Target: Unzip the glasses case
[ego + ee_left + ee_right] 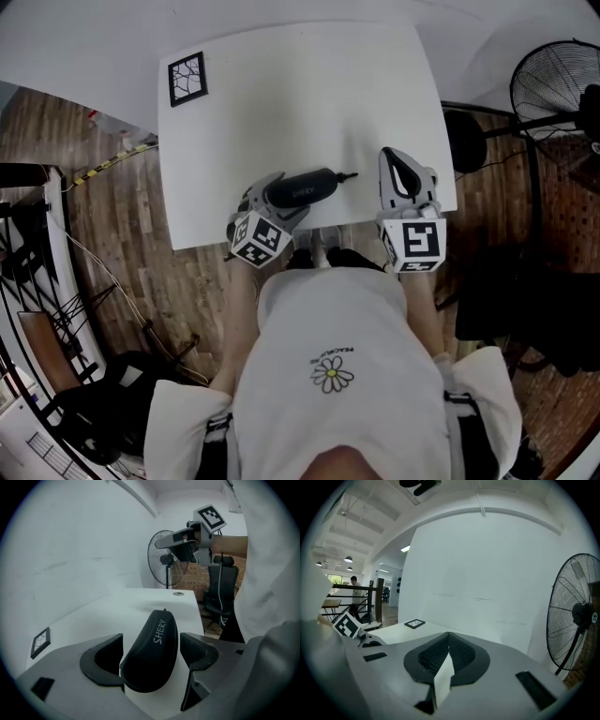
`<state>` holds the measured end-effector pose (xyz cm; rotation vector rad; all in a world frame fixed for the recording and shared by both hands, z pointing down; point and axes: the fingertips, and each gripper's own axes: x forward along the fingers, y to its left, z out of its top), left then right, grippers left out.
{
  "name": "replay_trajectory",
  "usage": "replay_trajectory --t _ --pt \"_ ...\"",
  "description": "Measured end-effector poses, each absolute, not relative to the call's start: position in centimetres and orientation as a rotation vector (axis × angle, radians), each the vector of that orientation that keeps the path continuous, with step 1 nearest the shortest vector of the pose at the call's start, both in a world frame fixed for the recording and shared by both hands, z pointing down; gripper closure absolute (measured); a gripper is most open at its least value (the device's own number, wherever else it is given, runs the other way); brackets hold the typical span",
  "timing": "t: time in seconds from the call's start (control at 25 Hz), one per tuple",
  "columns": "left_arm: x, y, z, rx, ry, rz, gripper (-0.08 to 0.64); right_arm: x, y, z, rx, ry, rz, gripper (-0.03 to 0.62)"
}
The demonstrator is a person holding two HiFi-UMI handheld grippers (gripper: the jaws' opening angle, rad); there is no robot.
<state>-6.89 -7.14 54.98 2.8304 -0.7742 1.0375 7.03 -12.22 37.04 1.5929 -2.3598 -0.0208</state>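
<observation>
A black zipped glasses case (305, 187) with pale lettering lies near the front edge of the white table (281, 84), its zip pull (349, 175) pointing right. My left gripper (281, 199) stands open around the case's left end. In the left gripper view the case (152, 663) sits between the two dark pads (105, 660), with a narrow gap on the right side. My right gripper (394, 159) hovers to the right of the case, apart from it. In its own view the right gripper (449, 639) is shut, with pads together and nothing between them.
A black-framed marker card (187, 79) lies at the table's far left corner. A standing fan (553, 84) and a dark office chair (464, 141) are to the right of the table. White wall lies behind, wooden floor on both sides.
</observation>
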Motion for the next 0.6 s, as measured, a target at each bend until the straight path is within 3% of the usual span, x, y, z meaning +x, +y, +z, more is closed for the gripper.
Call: replay_trajectory --t 0.6 --pt "-8.0 -9.1 55.9 2.582 -1.181 0.892 0.186 6.9 -11.8 37.8 1.573 -2.359 0.001 0.586"
